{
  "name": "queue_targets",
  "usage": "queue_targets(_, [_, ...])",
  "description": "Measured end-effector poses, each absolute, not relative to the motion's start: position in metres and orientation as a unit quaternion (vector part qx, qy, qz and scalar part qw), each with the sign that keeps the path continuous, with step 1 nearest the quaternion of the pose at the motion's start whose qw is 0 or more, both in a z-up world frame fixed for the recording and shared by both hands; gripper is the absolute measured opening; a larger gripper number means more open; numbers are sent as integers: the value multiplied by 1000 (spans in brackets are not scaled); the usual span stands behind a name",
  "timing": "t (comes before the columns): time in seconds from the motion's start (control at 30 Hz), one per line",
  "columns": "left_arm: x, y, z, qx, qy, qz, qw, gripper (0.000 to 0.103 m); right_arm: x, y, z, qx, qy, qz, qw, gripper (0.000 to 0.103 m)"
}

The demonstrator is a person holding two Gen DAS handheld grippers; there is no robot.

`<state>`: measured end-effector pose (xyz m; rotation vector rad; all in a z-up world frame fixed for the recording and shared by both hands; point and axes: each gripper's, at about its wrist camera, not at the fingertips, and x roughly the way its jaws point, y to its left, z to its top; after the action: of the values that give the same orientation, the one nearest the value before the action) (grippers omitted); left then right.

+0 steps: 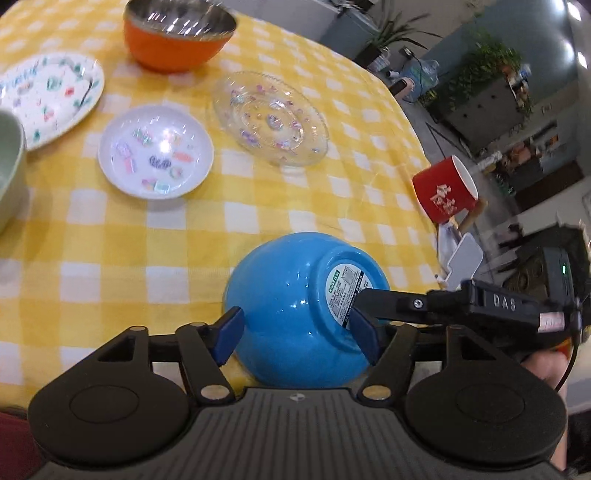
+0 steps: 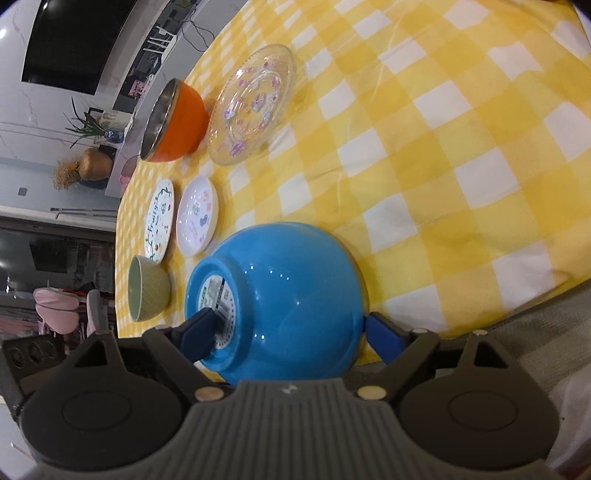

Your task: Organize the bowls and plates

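Currently inverted: glossy blue plastic bowl [image 1: 295,306], labelled base up, tilted, near the table's near edge on the yellow-and-white checked tablecloth [image 1: 110,251]. Left gripper [image 1: 299,332] spread wide, pads against the bowl's wall and foot ring. Right gripper [image 2: 291,328] likewise spread around the same bowl, one finger on the base, one at the rim. Toward the far edge, all empty: orange steel-lined bowl [image 1: 177,33], clear patterned glass plate [image 1: 271,118], small white printed dish [image 1: 155,151], white fruit-print plate [image 1: 48,96], pale green bowl [image 2: 147,288]. Red mug [image 1: 445,190] at the right edge; contents not visible.
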<state>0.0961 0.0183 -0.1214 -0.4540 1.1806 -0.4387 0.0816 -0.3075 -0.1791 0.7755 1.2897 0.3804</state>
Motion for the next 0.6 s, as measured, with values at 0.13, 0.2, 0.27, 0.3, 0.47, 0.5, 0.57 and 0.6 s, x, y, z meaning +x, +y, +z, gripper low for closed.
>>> queue_targets(0.13, [102,30,-132,-259,573,-202,751,83,81,-310,-179,363,573,173,714,81])
queue_targets(0.2, [101,34,-131,-267,570,-190,754,82,79,-311,-179,373,571,180,709,75])
queue_targets(0.27, [101,38,-132,-281,566,-185,753,80,79,-312,-181,390,571,186,698,75])
queue_targets(0.3, [102,41,-133,-296,564,-181,750,79,78,-314,-182,403,569,189,692,74])
queue_targets(0.47, [109,41,-141,-334,560,-188,735,78,74,-317,-178,426,551,189,692,73])
queue_targets(0.5, [108,40,-140,-330,559,-190,737,77,72,-315,-178,420,556,191,691,73])
queue_targets(0.57, [106,39,-137,-320,554,-187,745,76,67,-309,-181,409,573,193,684,75])
queue_targets(0.6, [105,38,-135,-314,551,-186,751,75,66,-306,-182,401,579,188,685,76])
